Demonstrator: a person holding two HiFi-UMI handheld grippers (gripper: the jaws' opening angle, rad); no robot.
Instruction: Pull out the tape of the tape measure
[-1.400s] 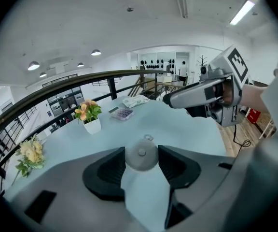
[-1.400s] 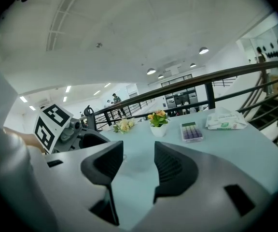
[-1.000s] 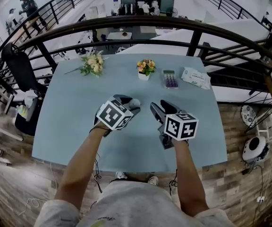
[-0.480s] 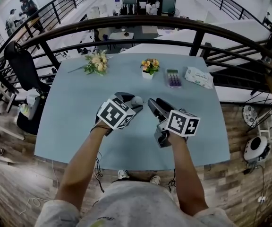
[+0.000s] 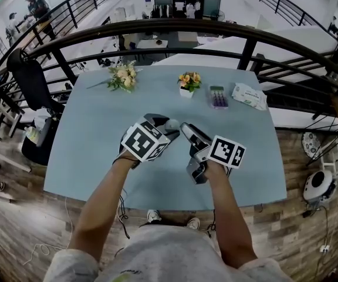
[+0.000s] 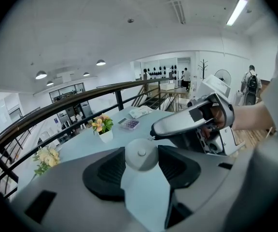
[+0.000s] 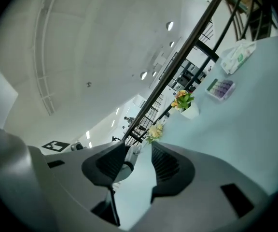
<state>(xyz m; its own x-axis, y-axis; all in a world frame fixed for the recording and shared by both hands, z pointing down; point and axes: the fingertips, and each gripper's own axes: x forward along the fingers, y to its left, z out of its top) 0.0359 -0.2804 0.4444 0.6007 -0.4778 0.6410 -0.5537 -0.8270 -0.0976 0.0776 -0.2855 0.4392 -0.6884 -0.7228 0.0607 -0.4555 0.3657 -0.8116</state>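
Observation:
A round grey tape measure (image 5: 171, 123) hangs over the blue table (image 5: 93, 140), with my left gripper (image 5: 164, 128) shut on its case. In the left gripper view the case (image 6: 140, 161) sits between both pads. My right gripper (image 5: 185, 128) points level at the case from the right, its tips (image 6: 154, 129) close beside it. Its jaws have just been closing a little. They stand open (image 7: 139, 146), and only the case's edge (image 7: 123, 170) shows by one finger. I cannot see any tape pulled out.
At the table's far side stand a small flower pot (image 5: 188, 82), a loose bouquet (image 5: 122, 75), a purple-keyed calculator (image 5: 217, 97) and a tissue pack (image 5: 249, 96). A black railing (image 5: 175, 28) runs behind the table. A black chair (image 5: 28, 84) stands at the left.
My right gripper has moved left toward the tape measure and rolled, so its marker cube now tilts. The left gripper has kept still with the case.

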